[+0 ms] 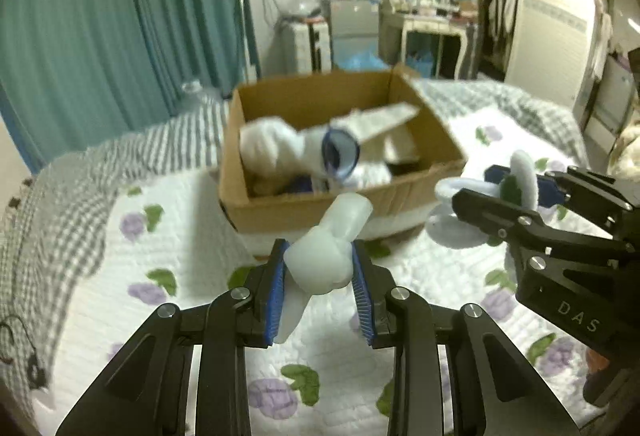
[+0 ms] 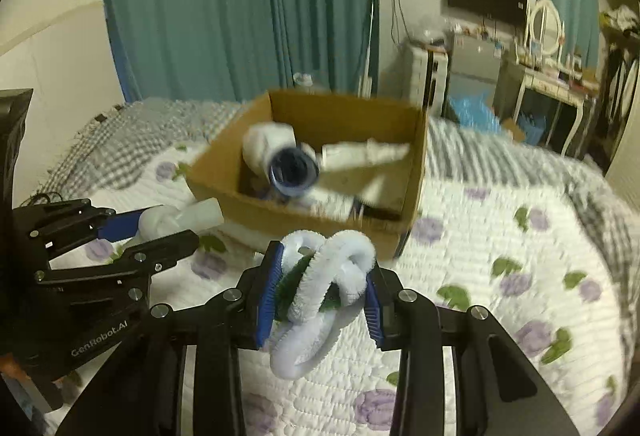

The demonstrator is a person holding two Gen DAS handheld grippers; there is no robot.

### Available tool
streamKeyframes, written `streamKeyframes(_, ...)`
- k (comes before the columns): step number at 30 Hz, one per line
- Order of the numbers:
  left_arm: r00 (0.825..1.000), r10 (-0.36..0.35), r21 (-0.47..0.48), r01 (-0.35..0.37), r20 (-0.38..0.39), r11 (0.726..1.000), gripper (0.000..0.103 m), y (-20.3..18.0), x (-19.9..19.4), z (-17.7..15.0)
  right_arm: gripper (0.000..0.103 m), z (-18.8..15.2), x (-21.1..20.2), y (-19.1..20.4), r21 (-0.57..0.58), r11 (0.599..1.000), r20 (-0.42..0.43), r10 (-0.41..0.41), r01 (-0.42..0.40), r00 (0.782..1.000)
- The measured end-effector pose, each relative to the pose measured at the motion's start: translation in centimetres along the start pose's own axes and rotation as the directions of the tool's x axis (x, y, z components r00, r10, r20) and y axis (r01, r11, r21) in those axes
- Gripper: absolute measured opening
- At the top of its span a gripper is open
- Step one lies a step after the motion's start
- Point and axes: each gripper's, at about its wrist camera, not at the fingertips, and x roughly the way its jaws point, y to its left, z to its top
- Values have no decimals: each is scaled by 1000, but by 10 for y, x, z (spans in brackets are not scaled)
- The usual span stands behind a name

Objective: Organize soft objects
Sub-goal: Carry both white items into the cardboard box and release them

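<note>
Risk first: both loads are being carried clear of the floral quilted bed cover [image 1: 192, 248], short of the open brown cardboard box [image 1: 436, 131], and neither is held squarely. Left gripper [image 1: 319, 272] fingers are clamping on the pale white knotted soft roll [image 1: 320, 260], which is sticking out ahead of the pads with its tail hanging below; if the grip slackens it is likely dropping onto the bed. Right gripper [image 2: 320, 288] fingers are pressing together on the fluffy white looped fabric piece with green trim [image 2: 320, 284]; a loose loop is drooping under the pads and could be snagging on the near box wall on the way in. Both views are blurring, so judging clearance over the rim is hard. The two grippers are working near each other and could be colliding at the box mouth.

Box contents: a rolled white sock bundle with a dark blue cuff [image 2: 280, 159] is lying toward the left, with a flat white strip [image 2: 364, 151] slanting across the middle. Darker items are sitting underneath, too blurred to name. Contents are already standing about level with the near rim in places, so added pieces may be spilling over.
</note>
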Motion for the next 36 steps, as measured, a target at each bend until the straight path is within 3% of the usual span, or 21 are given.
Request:
streamKeyframes(9, 994, 5, 12, -6, 107, 1000, 30, 9, -25, 49, 36, 55, -35, -2, -41, 999, 107, -14, 19, 994)
streamKeyframes(19, 997, 38, -49, -34, 74, 998, 32, 27, 34, 85, 37, 86, 15, -25, -34, 999, 88, -3, 6, 996)
streamKeyframes(22, 999, 16, -35, -14, 51, 999, 37, 28, 59, 88, 37, 86, 38, -30, -33, 999, 64, 10, -8, 998)
streamKeyframes(24, 999, 16, -21, -15, 46, 1000, 48, 26, 68, 89, 37, 87, 52, -35, -38, 999, 52, 17, -15, 999)
streamKeyframes(26, 998, 45, -4, -45, 51, 999, 62, 26, 74, 91, 37, 89, 66, -39, -39, 999, 43, 22, -20, 999)
streamKeyframes(29, 993, 83, 1, -84, 83, 996, 67, 30, 80, 97, 39, 95, 83, -45, -32, 999, 30, 37, -36, 999)
streamKeyframes(32, 992, 76, -14, -75, 97, 997, 67, 36, 82, 105, 47, 99, 97, -52, -21, 999, 6, 49, -49, 999)
streamKeyframes(33, 992, 77, -15, -76, 99, 997, 67, 36, 82, 106, 55, 100, 101, -54, -11, 999, 3, 45, -45, 999)
streamKeyframes(34, 991, 80, -14, -79, 104, 997, 68, 37, 81, 108, 73, 101, 104, -58, 3, 999, -3, 51, -51, 999)
streamKeyframes(36, 990, 89, -15, -87, 114, 996, 68, 38, 79, 110, 84, 100, 101, -65, 44, 998, 17, 38, -38, 999)
